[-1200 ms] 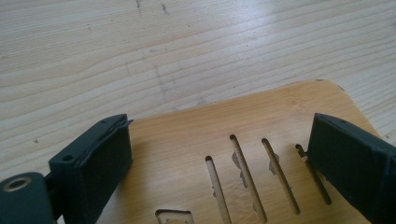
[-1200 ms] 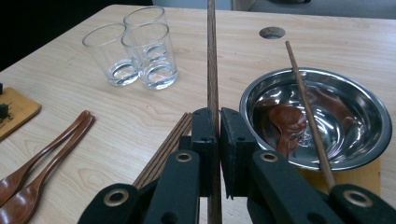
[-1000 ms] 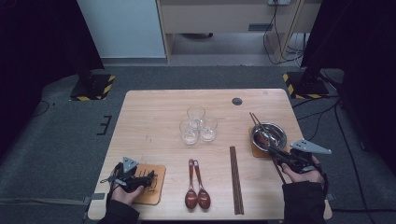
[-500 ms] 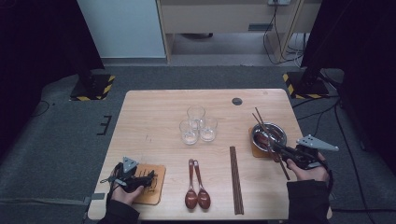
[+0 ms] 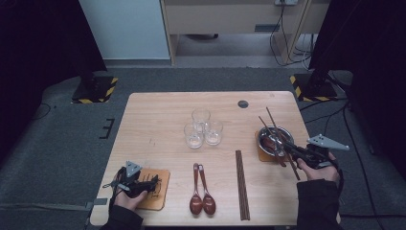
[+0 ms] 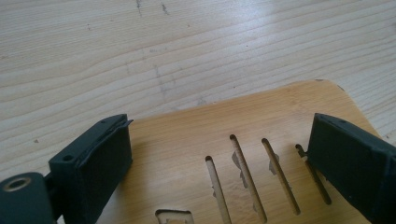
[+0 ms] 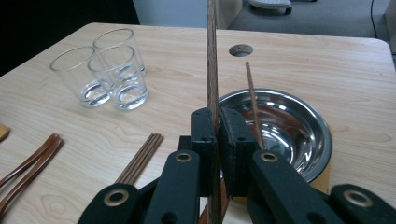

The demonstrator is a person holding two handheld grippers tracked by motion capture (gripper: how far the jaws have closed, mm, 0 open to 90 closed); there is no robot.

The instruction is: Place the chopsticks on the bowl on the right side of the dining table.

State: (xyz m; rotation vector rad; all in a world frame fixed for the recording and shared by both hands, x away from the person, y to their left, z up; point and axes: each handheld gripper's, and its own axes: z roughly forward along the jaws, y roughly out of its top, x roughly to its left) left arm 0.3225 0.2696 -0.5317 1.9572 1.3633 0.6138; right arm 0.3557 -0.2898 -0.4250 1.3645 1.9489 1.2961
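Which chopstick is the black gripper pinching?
The right gripper pinches the chopstick standing straight up between its jaws. Another chopstick leans in the metal bowl, and the rest lie flat on the table.

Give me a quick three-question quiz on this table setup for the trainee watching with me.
1. True or false: the right gripper is shut on a chopstick.
2. How many clear glasses stand near the middle of the table?
3. The left gripper hovers with open jaws over: A) the metal bowl, B) the slotted wooden coaster, C) the two wooden spoons.

Key: 1. True; the chopstick is clamped between its jaws. 2. Three, clustered together. 3. B.
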